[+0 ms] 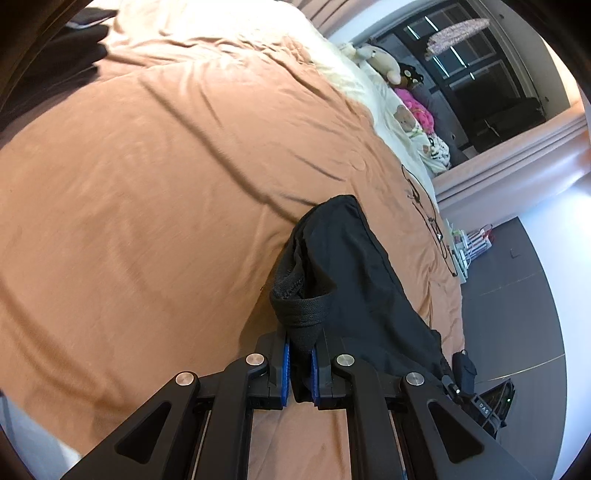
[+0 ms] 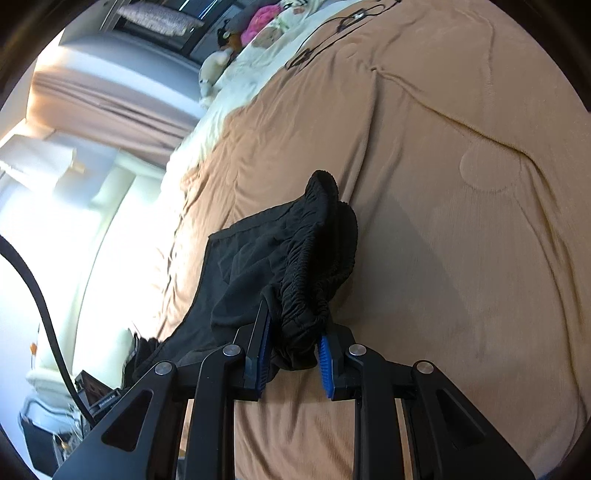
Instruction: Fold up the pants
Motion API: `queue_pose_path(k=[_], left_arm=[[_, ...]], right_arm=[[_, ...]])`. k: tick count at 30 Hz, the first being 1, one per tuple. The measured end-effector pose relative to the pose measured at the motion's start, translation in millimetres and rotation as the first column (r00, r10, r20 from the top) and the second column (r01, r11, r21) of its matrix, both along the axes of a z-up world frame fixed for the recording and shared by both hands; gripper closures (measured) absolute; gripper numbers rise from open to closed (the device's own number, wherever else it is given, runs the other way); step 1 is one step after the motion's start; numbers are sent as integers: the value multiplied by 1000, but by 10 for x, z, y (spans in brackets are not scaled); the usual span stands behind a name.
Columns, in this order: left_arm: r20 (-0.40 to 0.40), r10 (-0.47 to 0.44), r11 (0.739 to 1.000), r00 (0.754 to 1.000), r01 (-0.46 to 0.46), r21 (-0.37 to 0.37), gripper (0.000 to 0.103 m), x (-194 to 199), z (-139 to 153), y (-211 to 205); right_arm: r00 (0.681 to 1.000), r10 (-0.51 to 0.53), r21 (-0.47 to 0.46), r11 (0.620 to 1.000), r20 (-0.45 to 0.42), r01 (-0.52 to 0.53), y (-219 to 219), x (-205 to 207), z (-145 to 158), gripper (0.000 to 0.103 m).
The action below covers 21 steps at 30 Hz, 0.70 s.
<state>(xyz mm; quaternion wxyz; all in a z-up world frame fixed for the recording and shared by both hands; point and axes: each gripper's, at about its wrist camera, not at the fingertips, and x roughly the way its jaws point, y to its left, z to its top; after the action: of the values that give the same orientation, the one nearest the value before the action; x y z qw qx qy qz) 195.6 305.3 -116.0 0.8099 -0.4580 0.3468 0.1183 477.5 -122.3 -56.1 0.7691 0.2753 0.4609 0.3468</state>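
Black gathered-waist fabric pants (image 1: 354, 266) lifted over tan quilted bed cover (image 1: 147, 184) — left hand-held gripper (image 1: 300, 363) pinching flat waistband, right hand-held gripper (image 2: 295, 358) pinching bunched elastic; bulky right-side wad may slip — fold skews.

Daylight floods in from one side of both fisheye views, blowing out the cream bedding (image 1: 258, 33) in the left wrist frame and the pale wall (image 2: 48, 229) in the right to near white. The orange bedspread (image 1: 166, 184) is evenly lit, its creases casting thin dark lines; a soft grey shadow falls beside the black pants (image 2: 291, 251). Straight lines bow towards the dark circular rim, and slight blur softens the fabric's weave throughout
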Motion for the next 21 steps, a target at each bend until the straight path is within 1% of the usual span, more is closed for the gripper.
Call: queue_pose_path(k=[6,10,13,17,21], left_arm=[[14,27,999,1000,-27,-25,94,-377,-42,-86],[16,43,999,999,-42,-24,94,-584,-65,-175],[14,58,997,998,-58,-44,94,-740,-119,-209],[15,63,996,998,-61,-70,94,-833,-185,-260],[5,36,996,999,-36,-80,94,-858,-264,-377]], right_arm=[[999,46,-37,998,16,-45,26,37,99,83],[996,82,-53,995,22,-81,20,21,104,83],[994,110,-68,992,22,-109,21,69,84,83],[991,134,-83,988,31,-131,34,151,95,83],[992,122,-92,989,39,-118,30,248,77,83]])
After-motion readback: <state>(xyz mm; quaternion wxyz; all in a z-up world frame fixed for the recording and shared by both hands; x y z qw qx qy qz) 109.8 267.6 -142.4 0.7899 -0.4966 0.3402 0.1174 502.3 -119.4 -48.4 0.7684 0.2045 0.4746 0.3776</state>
